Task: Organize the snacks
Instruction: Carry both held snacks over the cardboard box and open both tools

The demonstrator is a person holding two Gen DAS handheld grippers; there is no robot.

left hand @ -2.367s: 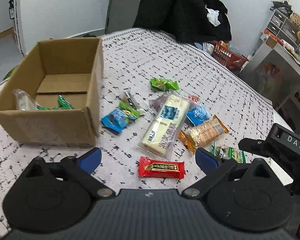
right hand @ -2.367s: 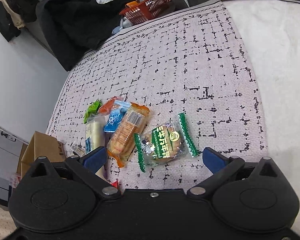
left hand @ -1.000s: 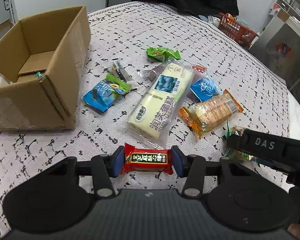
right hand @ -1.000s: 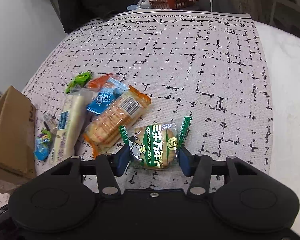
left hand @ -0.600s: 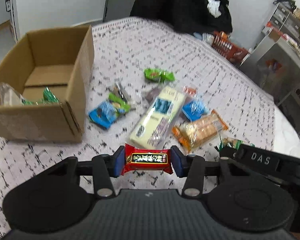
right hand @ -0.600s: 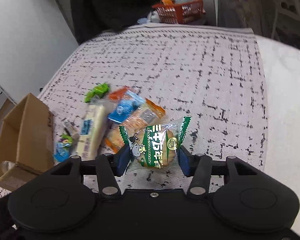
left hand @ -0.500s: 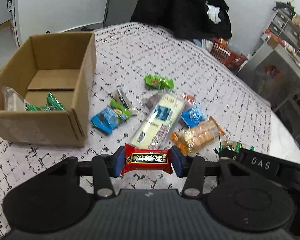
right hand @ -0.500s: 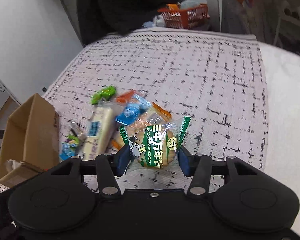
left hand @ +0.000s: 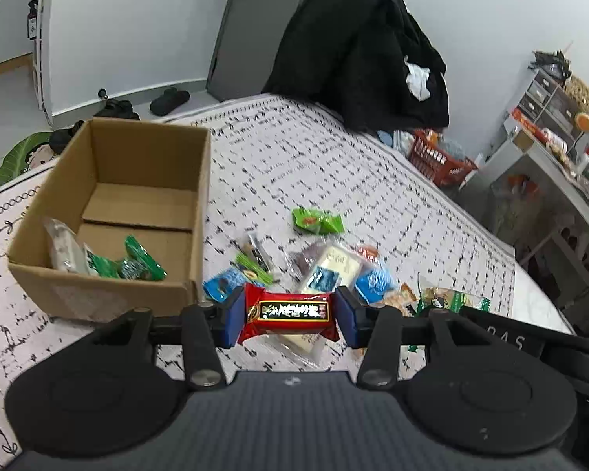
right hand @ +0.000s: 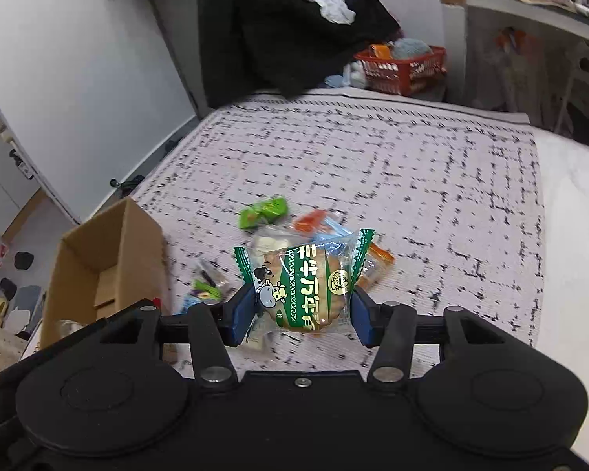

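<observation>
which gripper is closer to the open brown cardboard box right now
Left. The left gripper, holding a red snack bar, sits beside the cardboard box; the right gripper, holding a green bun packet, is farther away.

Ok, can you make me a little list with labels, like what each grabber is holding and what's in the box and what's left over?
left gripper: shut on a red snack bar in a shiny wrapper
right gripper: shut on a round cake in a clear, green-edged wrapper
brown cardboard box: open; a clear packet and green-wrapped snacks inside
black-flecked white cloth: loose pile of snacks, including a long pale yellow packet and a small green packet
</observation>
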